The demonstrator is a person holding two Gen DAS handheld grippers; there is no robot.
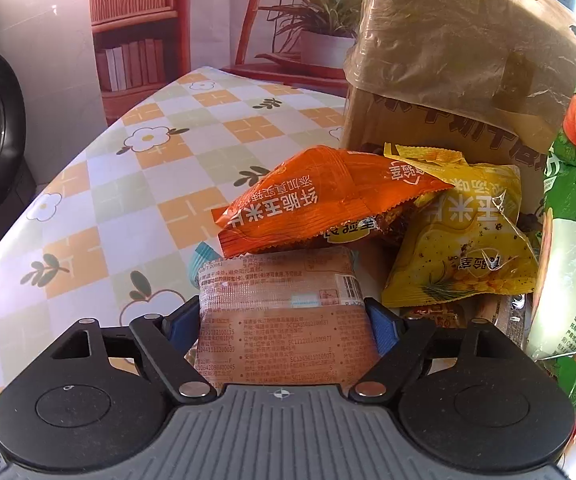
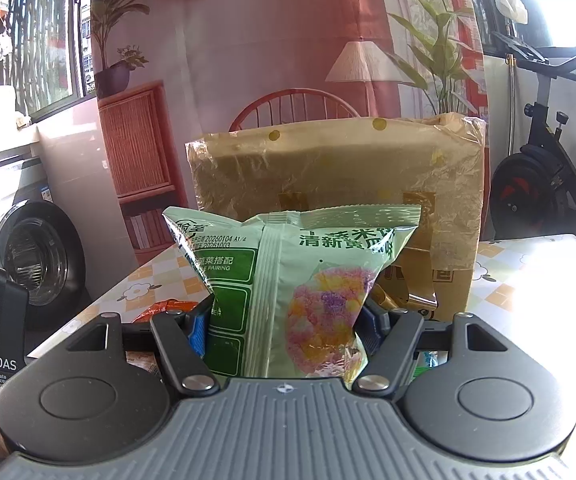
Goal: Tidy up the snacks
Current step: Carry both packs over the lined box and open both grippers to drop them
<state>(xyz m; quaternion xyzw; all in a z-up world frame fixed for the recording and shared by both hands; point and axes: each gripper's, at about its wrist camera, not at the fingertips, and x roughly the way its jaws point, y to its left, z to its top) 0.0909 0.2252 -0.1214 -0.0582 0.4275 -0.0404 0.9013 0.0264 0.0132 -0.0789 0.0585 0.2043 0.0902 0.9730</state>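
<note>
The left gripper (image 1: 280, 322) has its jaws closed partway on a flat brownish-orange printed snack packet (image 1: 276, 312) that lies on the checked flower-pattern tabletop (image 1: 128, 184). The right gripper (image 2: 284, 330) clamps a pale green plastic snack bag (image 2: 288, 280), held upright. An orange packet (image 1: 319, 200) and a yellow packet (image 1: 467, 240) lie just ahead, before a tape-wrapped brown cardboard box (image 2: 339, 176).
</note>
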